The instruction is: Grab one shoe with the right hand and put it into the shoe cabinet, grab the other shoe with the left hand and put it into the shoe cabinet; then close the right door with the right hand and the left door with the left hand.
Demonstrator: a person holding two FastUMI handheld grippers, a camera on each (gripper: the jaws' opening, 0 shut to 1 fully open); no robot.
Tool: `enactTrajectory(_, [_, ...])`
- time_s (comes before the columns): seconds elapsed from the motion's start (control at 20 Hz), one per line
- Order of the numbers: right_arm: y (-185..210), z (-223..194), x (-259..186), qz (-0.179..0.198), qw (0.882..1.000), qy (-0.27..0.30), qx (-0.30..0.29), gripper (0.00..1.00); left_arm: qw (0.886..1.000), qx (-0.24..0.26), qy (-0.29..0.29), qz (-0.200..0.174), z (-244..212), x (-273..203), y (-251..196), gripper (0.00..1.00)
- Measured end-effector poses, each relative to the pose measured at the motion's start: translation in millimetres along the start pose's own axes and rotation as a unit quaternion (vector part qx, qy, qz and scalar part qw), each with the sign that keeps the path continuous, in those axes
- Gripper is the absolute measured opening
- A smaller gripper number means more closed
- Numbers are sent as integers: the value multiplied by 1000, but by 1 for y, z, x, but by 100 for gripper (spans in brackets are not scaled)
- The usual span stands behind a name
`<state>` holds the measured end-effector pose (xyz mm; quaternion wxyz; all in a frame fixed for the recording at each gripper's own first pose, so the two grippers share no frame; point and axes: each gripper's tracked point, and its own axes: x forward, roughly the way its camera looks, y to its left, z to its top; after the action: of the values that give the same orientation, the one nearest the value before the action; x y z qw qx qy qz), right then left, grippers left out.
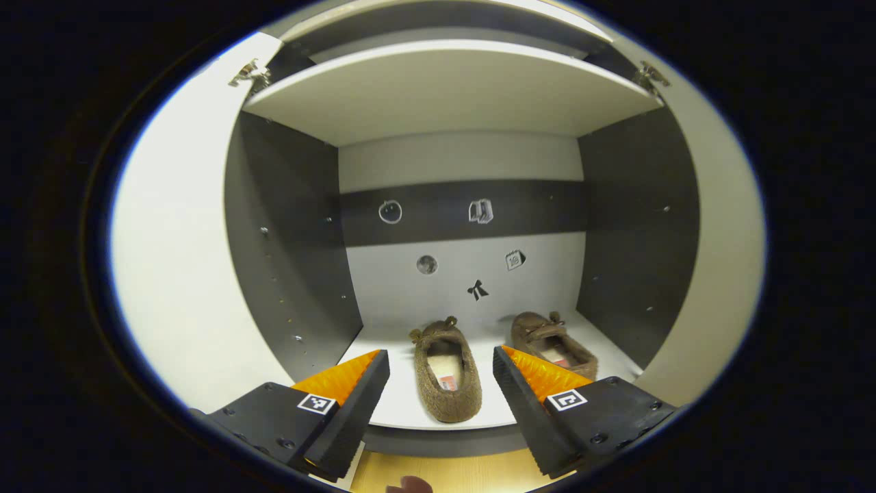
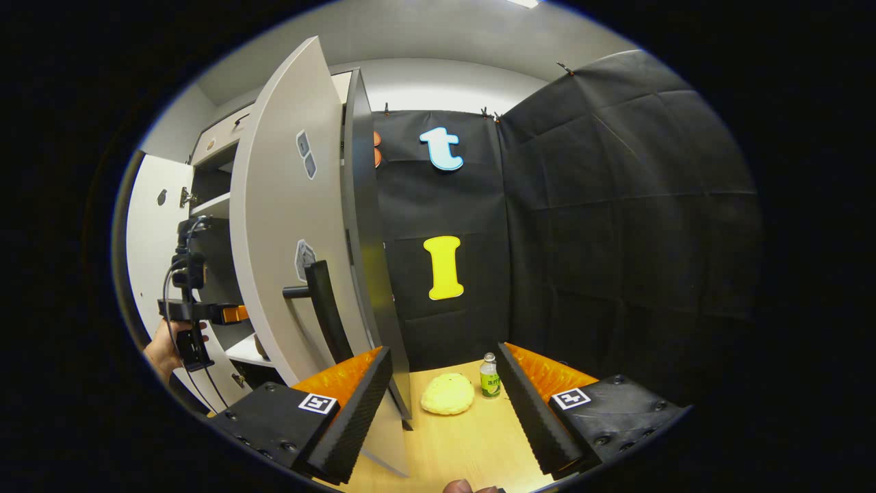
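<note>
Facing our open white shoe cabinet (image 1: pixel 171 274), two fuzzy brown slippers (image 1: pixel 448 373) inside; left gripper (image 1: pixel 441 373) and right gripper (image 2: pixel 445 373) fingers released

Left gripper view: close, facing straight into the open shoe cabinet (image 1: pixel 452 103) | Right gripper view: farther right, looking past the right door (image 2: pixel 287 226) | Shared: cabinet interior.
</note>
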<state>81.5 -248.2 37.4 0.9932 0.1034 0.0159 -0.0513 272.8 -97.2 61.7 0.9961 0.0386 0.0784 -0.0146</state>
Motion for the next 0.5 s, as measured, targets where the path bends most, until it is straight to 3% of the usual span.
enactTrajectory(0.25, [12,-2,9,17,1000,9,12,98,998,-25,-50,4,5,-73,5,97])
enactTrajectory(0.5, [19,-3,10,17,1000,10,8,98,998,-18,-53,-12,-21,-124,5,96])
